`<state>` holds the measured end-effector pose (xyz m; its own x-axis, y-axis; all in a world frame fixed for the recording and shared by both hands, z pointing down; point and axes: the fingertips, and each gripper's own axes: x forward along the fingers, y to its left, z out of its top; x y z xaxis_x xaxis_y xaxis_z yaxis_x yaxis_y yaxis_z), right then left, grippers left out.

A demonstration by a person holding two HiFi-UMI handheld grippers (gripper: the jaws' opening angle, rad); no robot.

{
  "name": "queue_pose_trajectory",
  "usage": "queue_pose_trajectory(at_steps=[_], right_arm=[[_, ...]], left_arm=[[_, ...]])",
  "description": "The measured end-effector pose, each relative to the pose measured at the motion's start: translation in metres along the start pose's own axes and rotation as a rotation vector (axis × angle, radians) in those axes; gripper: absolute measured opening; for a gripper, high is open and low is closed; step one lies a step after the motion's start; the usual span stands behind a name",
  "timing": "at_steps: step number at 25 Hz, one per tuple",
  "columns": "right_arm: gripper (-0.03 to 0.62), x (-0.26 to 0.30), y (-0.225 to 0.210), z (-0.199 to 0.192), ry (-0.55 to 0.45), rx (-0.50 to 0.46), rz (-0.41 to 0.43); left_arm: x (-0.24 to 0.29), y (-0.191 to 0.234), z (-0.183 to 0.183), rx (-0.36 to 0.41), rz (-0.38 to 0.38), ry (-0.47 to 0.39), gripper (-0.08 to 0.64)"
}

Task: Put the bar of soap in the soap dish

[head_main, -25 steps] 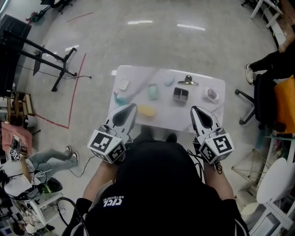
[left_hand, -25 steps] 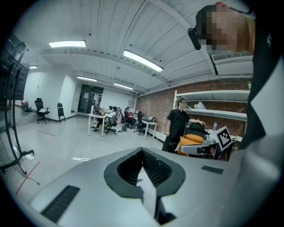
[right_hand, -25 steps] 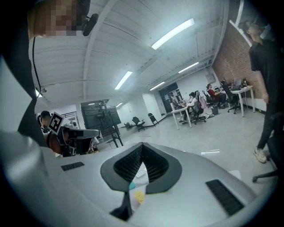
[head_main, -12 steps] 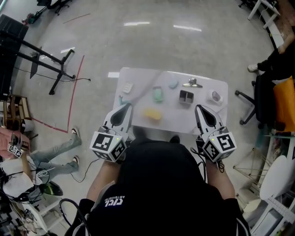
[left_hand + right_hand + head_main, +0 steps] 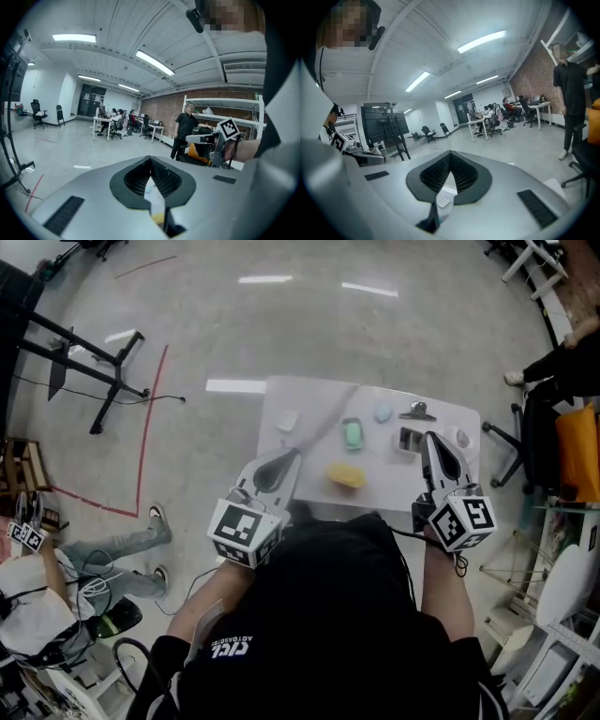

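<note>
While the left tool [image 5: 292, 457] and right tool [image 5: 430, 437] are clenched empty, the soap [image 5: 346, 474] lies between them.

Counted on one worktop [image 5: 302, 396]: one yellow bar of soap [image 5: 346, 474], one green item [image 5: 352, 434], one pale blue item [image 5: 382, 413], one metal clip [image 5: 415, 412], one dark box [image 5: 410, 440], two small white items [image 5: 287, 420] [image 5: 459, 437].

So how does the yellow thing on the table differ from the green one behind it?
The yellow bar is oval; the green piece is mint-coloured and squarer. The yellow bar lies crosswise near the person's edge; the green piece sits farther back, lengthwise. Both lie loose on the white table, apart from each other.
</note>
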<state>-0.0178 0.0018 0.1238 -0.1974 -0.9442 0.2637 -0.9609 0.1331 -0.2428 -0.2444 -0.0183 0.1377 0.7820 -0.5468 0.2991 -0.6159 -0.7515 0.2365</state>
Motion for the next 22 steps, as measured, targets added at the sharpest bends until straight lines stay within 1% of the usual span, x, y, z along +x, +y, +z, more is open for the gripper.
queue_pose_trajectory(at_steps=[3,8,11,13,15,17,20,22], right_arm=[[0.017,0.014,0.024,-0.007,0.026,0.013,-0.009],[0.017,0.024,0.035,-0.025,0.066,0.047,-0.012],[0.018,0.032,0.027,-0.034,0.102,0.069,-0.035],[0.023,0.039,0.015,-0.041,0.122,0.1,-0.066],[0.075,0.046,0.002,-0.051,0.145,0.139,-0.091],[0.078,0.053,-0.008,-0.058,0.161,0.163,-0.101],[0.078,0.061,-0.02,-0.063,0.165,0.165,-0.102],[0.078,0.062,-0.024,-0.066,0.165,0.166,-0.093]], left_arm=[[-0.005,0.02,0.001,-0.003,-0.031,-0.003,0.011],[-0.001,0.046,-0.003,-0.043,-0.018,-0.022,0.011],[0.004,0.057,-0.009,-0.07,-0.005,-0.014,0.011],[0.007,0.063,-0.011,-0.085,0.005,-0.012,0.011],[0.013,0.065,-0.011,-0.097,0.006,-0.004,0.011],[0.022,0.065,-0.011,-0.091,0.0,0.01,0.011],[0.034,0.067,-0.009,-0.067,0.007,0.025,0.011],[0.038,0.068,-0.012,-0.067,0.02,0.034,0.011]])
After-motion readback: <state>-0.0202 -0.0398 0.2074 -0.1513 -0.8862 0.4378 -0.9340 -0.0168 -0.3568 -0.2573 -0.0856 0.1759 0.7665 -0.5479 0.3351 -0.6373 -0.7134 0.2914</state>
